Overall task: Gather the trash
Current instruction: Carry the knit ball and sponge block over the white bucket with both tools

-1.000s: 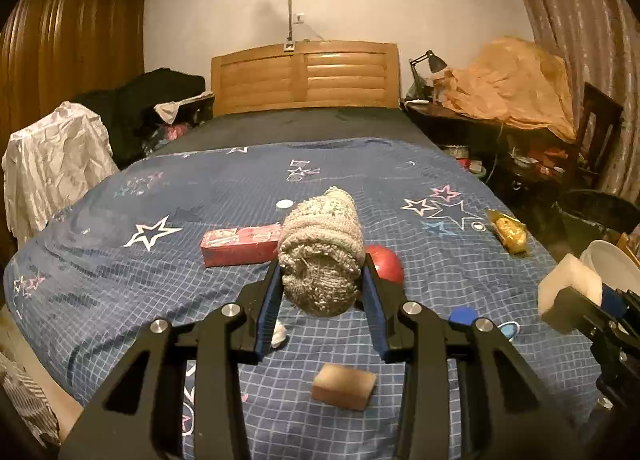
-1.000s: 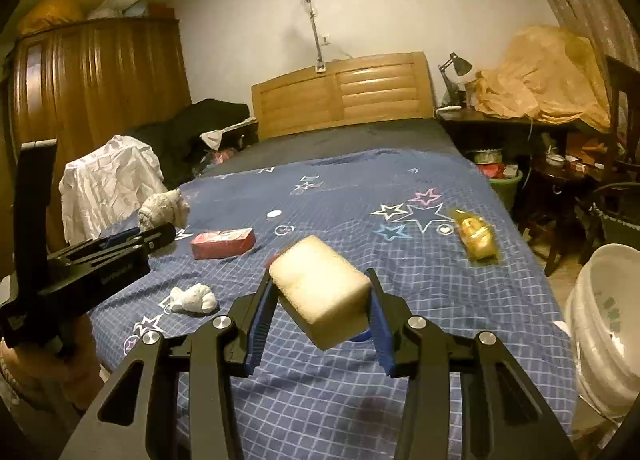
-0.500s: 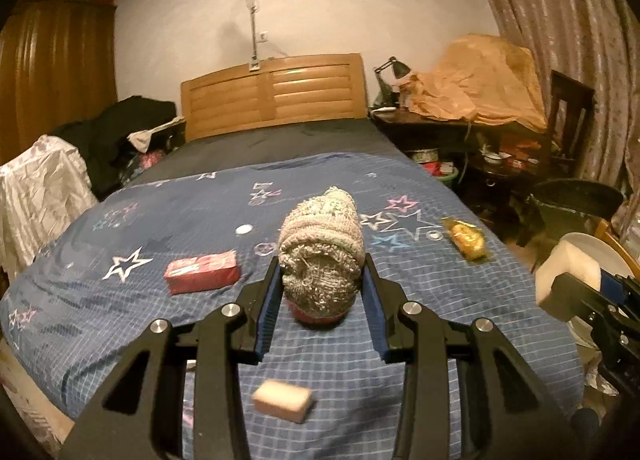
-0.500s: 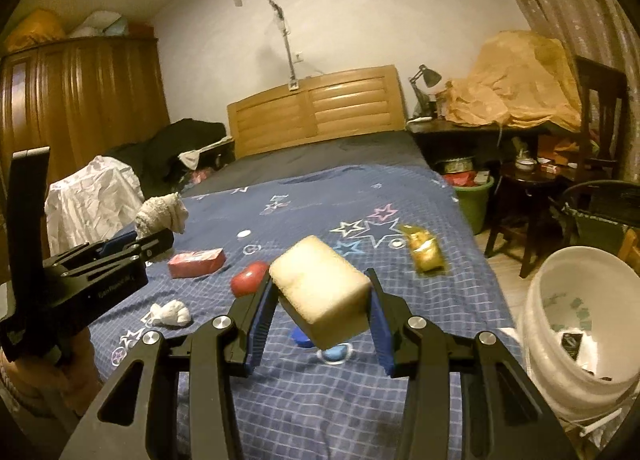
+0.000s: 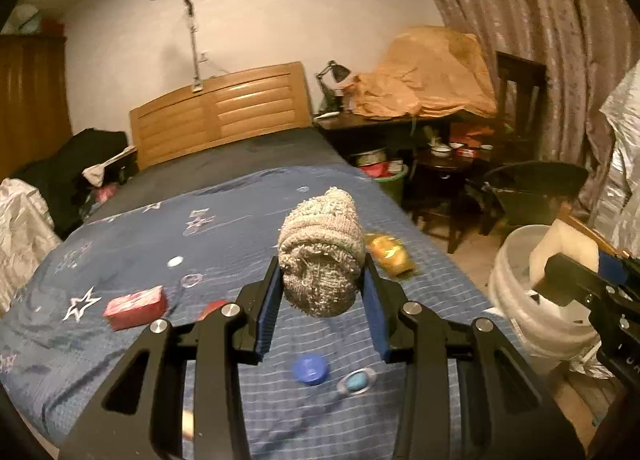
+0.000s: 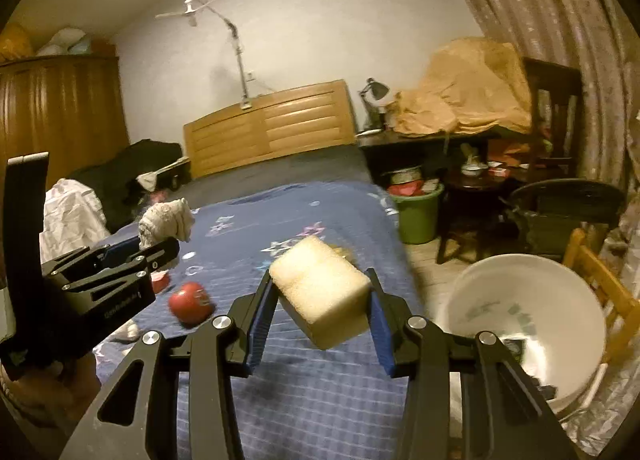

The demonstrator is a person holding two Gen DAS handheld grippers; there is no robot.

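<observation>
Both tools are loaded and on the carry leg of the job, heading for the white plastic bucket that stands on the floor off the bed's side, at about four o'clock in the right wrist view. The left gripper pinches a rolled grey knitted cloth bundle between its blue pads, the bundle standing up out of the jaws. The right gripper is pressed onto a pale cream foam block, held tilted with one corner hanging below the pads. In the left wrist view the foam block already sits near the bucket's rim at three o'clock, so the right hand looks closest to the drop. The next move calls for bringing that block fully over the bucket's mouth, then spreading the jaws so it falls inside; the cloth bundle would follow. Left on the blue star-print bedspread are a red rectangular packet, a round red apple-like object, a yellow crinkled wrapper and a blue round bottle cap
</observation>
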